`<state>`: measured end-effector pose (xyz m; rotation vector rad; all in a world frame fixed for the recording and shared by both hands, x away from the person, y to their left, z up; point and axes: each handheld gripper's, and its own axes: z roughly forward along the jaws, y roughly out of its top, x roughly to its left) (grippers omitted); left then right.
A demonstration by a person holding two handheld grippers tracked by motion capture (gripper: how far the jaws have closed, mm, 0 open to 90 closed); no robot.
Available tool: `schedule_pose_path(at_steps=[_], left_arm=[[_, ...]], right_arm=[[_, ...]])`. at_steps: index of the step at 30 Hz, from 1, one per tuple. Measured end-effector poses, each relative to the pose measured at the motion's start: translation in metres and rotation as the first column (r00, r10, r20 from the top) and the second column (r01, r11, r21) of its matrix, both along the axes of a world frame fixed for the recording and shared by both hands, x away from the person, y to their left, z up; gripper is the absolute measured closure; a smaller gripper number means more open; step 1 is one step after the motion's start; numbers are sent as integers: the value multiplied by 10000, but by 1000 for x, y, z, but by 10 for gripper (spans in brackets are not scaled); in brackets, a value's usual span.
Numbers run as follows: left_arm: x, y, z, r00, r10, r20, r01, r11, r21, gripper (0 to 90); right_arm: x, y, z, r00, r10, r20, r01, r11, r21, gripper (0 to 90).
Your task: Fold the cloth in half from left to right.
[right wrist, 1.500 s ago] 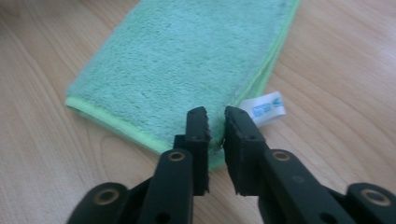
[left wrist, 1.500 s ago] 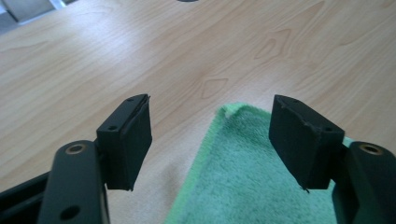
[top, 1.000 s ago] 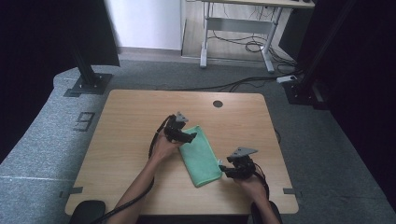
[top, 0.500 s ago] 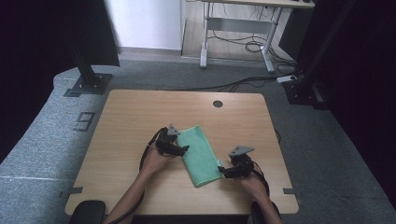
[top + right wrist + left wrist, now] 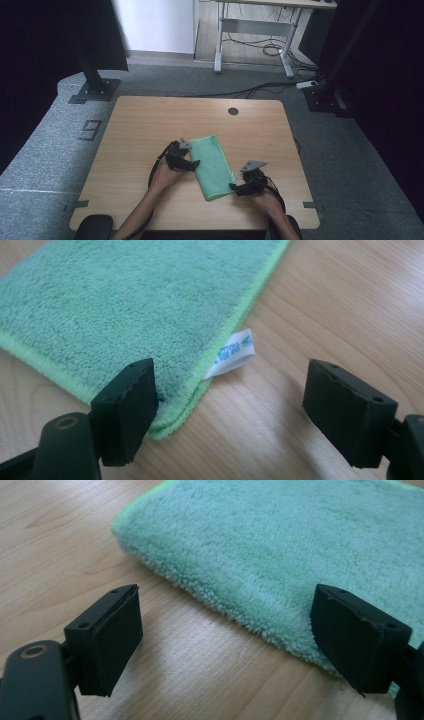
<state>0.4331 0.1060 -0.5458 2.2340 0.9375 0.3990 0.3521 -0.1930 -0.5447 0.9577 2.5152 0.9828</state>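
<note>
A folded green towel lies flat on the wooden table, its long side running away from me. My left gripper rests low at the towel's left edge, open; in the left gripper view its pads stand wide, with the fluffy towel edge just ahead. My right gripper sits at the towel's near right corner. Its jaws have just been opening. In the right gripper view the towel corner and its white label lie between the parted pads, with nothing pressed.
A round cable hole sits near the table's far edge. Beyond the table stand a desk frame, black stands and floor cables. Bare wood surrounds the towel on all sides.
The left hand has come back toward me from the towel's far left corner and sunk to its left edge. The right hand has stayed by the near right corner.
</note>
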Motion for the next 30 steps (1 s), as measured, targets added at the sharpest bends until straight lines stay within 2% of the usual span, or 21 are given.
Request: schedule_pose_path(at_steps=[3,13,18,25,30], left_arm=[[4,5,1,10000,59,-41,-58,10000,64,140],[16,22,0,9989,416,-214,-418,9991,-110,140],[20,27,0,9982,528,-293,-533,9984,-190,140],[25,33,0,9972,694,-271,-697,9975,-99,140],[25,36,0,9968,747,-283,-750,9972,-78,140]], right_arm=[[-2,8,0,9997,235,22,-235,9997,-41,212],[-6,39,-1,9966,817,117,-818,9966,39,201],[-6,51,-2,9969,784,93,-785,9969,107,181],[-4,66,-2,9956,929,96,-930,9955,166,171],[-3,71,-2,9951,981,121,-983,9950,169,167]])
